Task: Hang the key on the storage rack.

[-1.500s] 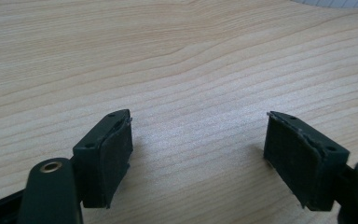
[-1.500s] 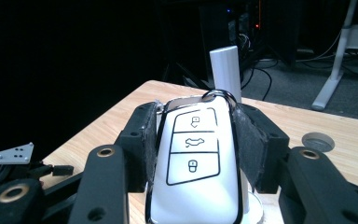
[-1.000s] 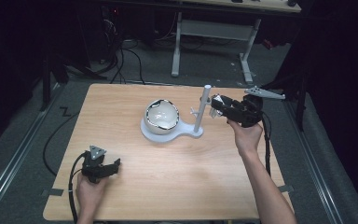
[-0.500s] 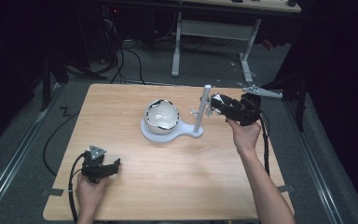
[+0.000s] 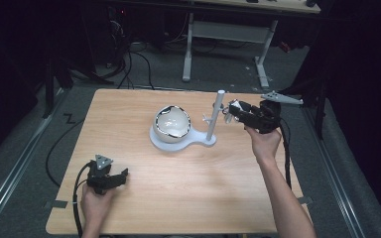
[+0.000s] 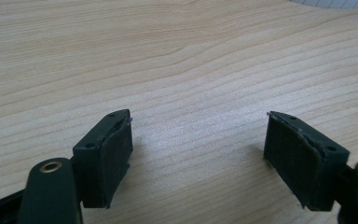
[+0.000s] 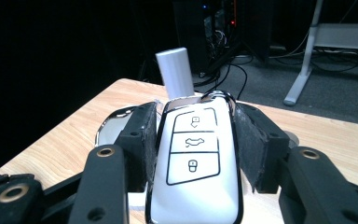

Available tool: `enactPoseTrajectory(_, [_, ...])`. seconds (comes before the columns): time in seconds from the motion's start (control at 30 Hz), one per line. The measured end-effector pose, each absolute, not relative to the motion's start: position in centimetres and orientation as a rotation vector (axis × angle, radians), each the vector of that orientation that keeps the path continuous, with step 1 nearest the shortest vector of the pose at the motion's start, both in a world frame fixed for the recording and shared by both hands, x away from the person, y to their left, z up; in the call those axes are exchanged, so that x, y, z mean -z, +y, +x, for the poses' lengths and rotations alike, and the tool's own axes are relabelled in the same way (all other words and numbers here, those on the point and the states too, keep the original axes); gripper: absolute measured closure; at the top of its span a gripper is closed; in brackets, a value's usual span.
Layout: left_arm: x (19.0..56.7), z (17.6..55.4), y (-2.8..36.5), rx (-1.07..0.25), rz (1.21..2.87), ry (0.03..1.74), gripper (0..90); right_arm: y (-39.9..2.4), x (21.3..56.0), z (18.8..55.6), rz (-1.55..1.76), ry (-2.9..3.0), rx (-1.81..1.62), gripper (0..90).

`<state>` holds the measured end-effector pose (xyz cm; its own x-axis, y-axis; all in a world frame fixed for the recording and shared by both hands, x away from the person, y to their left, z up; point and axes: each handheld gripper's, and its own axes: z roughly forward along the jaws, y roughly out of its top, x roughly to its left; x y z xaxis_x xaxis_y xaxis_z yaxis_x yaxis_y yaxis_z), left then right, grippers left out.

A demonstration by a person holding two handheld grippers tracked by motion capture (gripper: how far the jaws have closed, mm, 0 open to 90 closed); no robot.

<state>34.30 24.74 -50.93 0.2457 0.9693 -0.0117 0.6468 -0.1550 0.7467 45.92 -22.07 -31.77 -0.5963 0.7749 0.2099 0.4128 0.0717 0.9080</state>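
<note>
Wooden and pale, the surface (image 5: 188, 198) carries a white stand (image 5: 201, 140) as the landmark: a flat base with a tall upright post (image 5: 215, 116) at one end. At the other end of the base a white bowl (image 5: 171, 124) with a dark rim sits. Well away from the stand, near the person's edge of the surface, the left tongs (image 6: 198, 154) rest low over bare wood with their jaws wide apart and nothing between them. The right tongs (image 7: 196, 149) are held up just beside the top of the post, clamped on a white car key fob (image 7: 196, 163) with a dark trim and three outlined buttons.

The fob looks like a small, light, rigid plastic shell, glossy enough to slip if pinched loosely. The padded jaws press on its two long side edges, which seems the sound place to hold it: flat, parallel and clear of the buttons. Squeezing across the button face would risk pressing them. A short peg juts from the post towards the fob; whether the fob has a ring for it cannot be told.
</note>
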Motion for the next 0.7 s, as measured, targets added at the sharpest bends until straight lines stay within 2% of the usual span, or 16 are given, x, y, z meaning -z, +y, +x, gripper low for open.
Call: enactPoseTrajectory(0.7, [50.9, 34.3, 24.7, -0.648, 1.883, 1.473, 24.1, -23.6, 34.0, 46.2, 1.226, 2.034, -1.581, 51.1])
